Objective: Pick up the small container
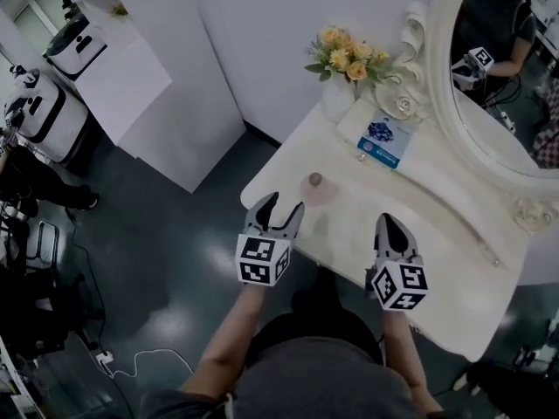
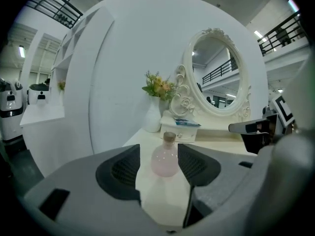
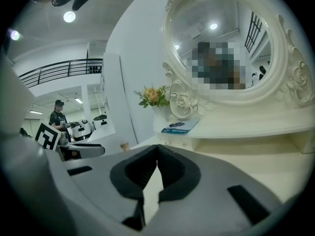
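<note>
Dim, low-contrast head view with floor [image 1: 188,234] glare; fisheye-warped, dark-cornered gripper views lit by ceiling lamps [image 3: 69,16].

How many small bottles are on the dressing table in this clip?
1. A pink corked bottle stands near the left front edge of the dressing table, just ahead of the open jaws of the left hand-held gripper, untouched. The flower vase could hide others.

The mirror [image 1: 500,116] ran off the head view's right edge. In the right gripper view, only the top of the small container [image 3: 124,145] showed.
</note>
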